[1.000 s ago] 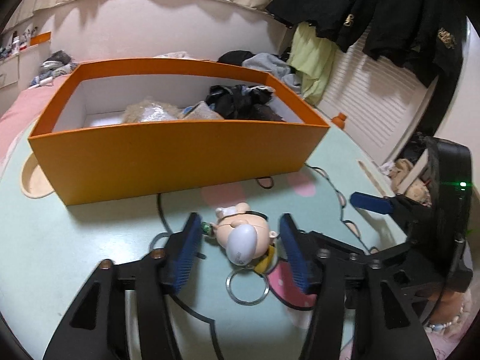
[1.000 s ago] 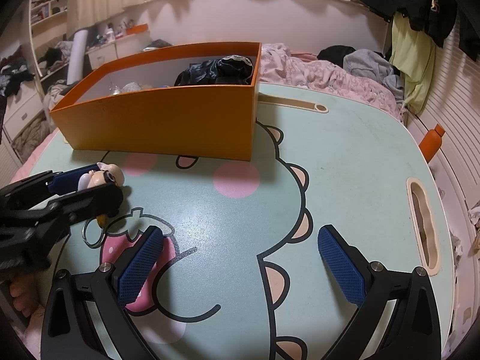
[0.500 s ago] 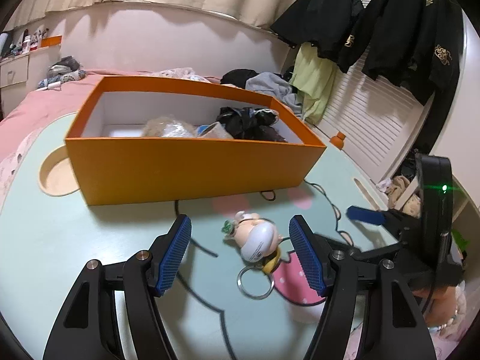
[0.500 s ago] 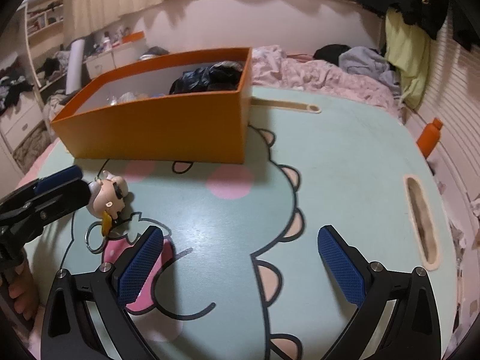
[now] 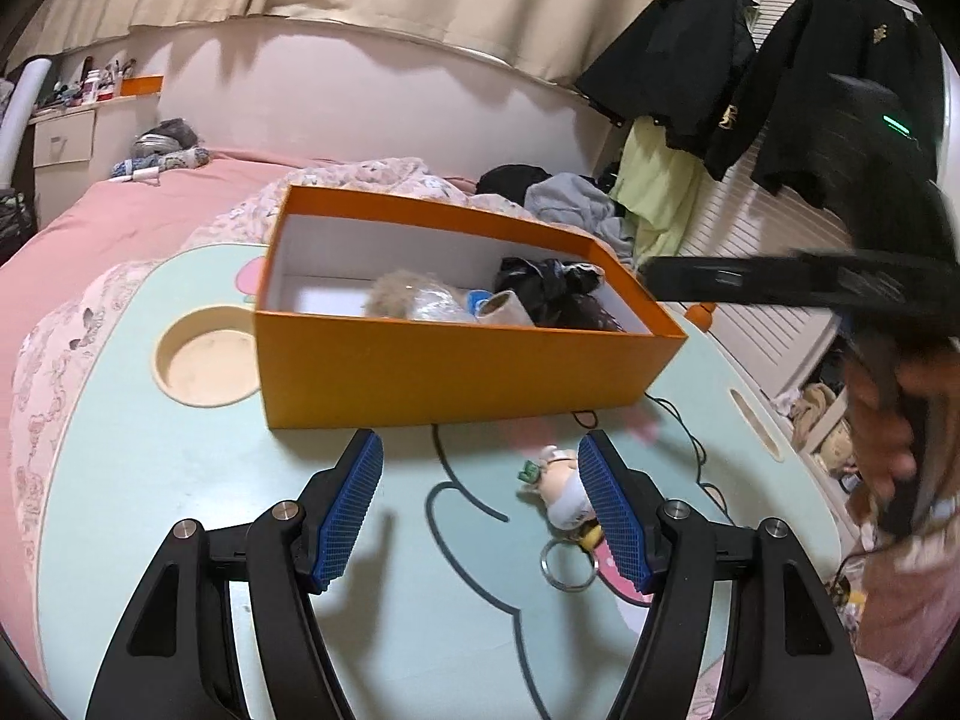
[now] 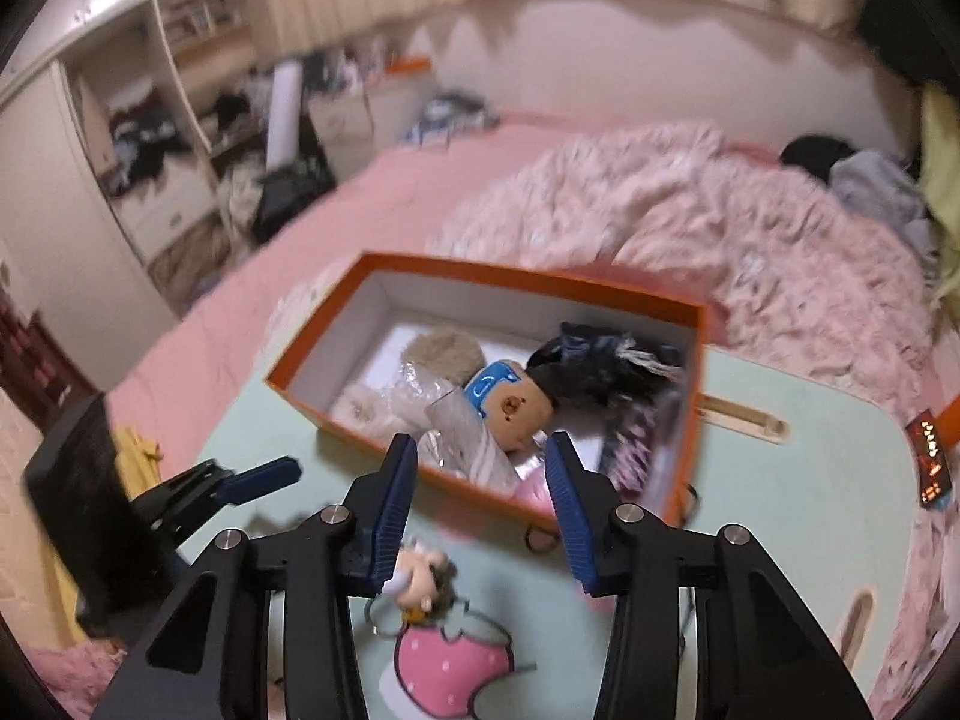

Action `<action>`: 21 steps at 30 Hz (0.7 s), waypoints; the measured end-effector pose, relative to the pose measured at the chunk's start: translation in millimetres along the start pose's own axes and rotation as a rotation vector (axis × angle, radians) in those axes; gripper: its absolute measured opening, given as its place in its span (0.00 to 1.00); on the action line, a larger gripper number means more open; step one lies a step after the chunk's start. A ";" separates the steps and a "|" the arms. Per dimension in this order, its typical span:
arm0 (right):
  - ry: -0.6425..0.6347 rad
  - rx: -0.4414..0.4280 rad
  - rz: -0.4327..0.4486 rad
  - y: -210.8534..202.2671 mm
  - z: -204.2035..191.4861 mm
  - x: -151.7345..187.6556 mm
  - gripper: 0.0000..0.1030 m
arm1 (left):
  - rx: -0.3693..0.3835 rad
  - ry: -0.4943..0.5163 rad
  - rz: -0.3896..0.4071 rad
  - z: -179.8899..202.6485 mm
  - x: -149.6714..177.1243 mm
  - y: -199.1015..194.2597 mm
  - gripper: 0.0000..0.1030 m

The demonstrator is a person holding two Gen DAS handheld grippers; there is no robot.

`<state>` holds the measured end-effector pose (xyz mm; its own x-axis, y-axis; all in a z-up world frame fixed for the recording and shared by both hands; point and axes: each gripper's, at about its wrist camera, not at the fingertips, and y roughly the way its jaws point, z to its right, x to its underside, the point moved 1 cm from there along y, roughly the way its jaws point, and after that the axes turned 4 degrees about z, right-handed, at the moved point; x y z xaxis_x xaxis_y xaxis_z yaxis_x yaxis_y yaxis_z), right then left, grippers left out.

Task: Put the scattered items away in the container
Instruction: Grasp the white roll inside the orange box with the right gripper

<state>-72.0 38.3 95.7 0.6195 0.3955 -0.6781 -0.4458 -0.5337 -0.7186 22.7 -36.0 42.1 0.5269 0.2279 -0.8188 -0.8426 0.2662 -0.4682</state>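
On counter, near box: small doll keychain (image 5: 564, 489) w/ metal ring lies loose on the mint cartoon top, just in front of the orange box (image 5: 456, 372).
Box: open-topped, already holds a dark cloth bundle, a fuzzy tan item, clear plastic wrap & a small round-headed toy.
Left claw (image 5: 480, 507): pads apart, nothing gripped; keychain sits just inside its right pad, on the counter, not squeezed.
Right claw (image 6: 480, 516): raised above the counter, aimed down at box's near wall; jaws have just been closing to a narrower gap, nothing between them. Keychain (image 6: 417, 582) shows below, beside its left pad.
Person: blurred hand at right edge of left view, holding the right tool.
Risk 1: keychain off-centre in left claw; closing now would prob. catch only head edge or ring, so it could pivot, slip out or skid on the smooth top.
Risk 2: both claws near the same item; they could knock each other or nudge it away.
Risk 3: box looks light, cardboard-like; a low carry could bump its near wall & shove it.
Risk 4: dangling ring could snag box rim on the drop.
Blur: right view smeared, fine detail unsure.
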 end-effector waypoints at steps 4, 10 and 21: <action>0.025 -0.054 -0.132 42.7 2.3 -12.6 0.41 | 0.003 -0.008 -0.006 -2.8 0.2 2.1 0.66; -0.007 -0.028 -0.224 77.0 2.1 -17.3 0.41 | 0.013 0.000 -0.002 -1.4 0.8 1.8 0.66; 0.172 -0.167 -0.089 47.8 39.5 -16.4 0.23 | 0.011 0.000 -0.006 2.5 5.2 3.3 0.66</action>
<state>-129.0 35.9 66.4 0.7588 0.3208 -0.5668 -0.2806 -0.6243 -0.7290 22.9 -31.6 37.1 0.5323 0.2257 -0.8159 -0.8379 0.2780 -0.4697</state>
